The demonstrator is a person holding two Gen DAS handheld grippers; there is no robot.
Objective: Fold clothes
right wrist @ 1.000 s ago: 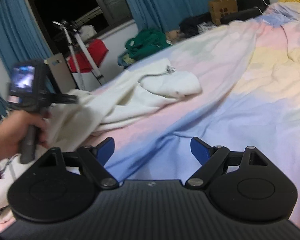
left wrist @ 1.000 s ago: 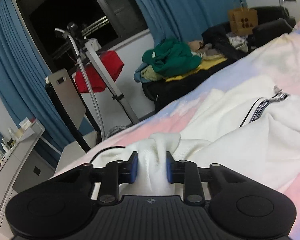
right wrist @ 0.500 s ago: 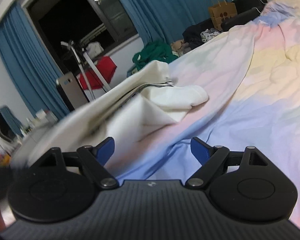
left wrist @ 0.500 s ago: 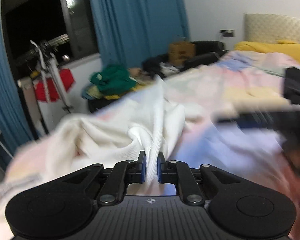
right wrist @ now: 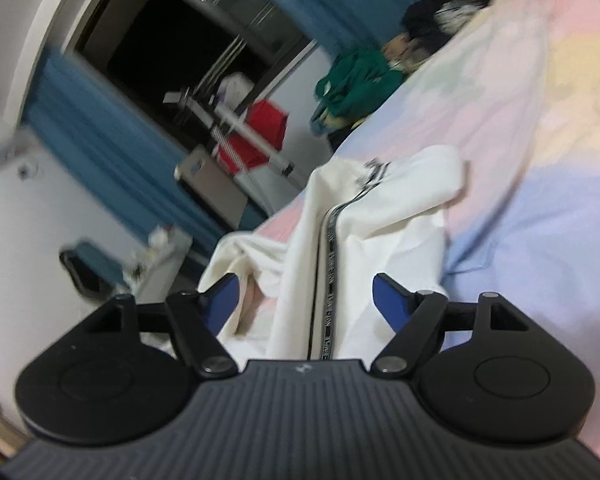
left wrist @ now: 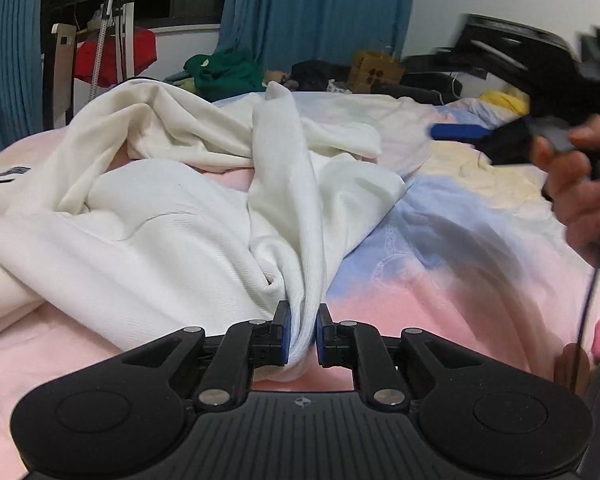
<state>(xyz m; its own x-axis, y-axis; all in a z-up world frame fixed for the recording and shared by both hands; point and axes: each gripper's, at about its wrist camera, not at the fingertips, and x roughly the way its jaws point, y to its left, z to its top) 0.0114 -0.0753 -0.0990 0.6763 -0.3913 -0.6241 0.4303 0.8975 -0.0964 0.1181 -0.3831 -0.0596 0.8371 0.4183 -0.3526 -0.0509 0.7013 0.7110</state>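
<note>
A white garment (left wrist: 188,216) is spread in loose heaps over the pastel bedcover (left wrist: 440,280), most of it lying toward the window side of the bed. A bunched ridge of its fabric is pinched between the nearly closed jaws of the left gripper (left wrist: 302,334), and the cloth runs taut from there, probably so that this edge can be drawn across for a fold. The right gripper (right wrist: 306,300) is held over another part of the garment, where a dark printed stripe (right wrist: 330,264) runs between its fingers. Its jaws are wide and closing, with the pads not yet pressed on the cloth; a second hold appears to be sought there, so the garment can be controlled from two points.
</note>
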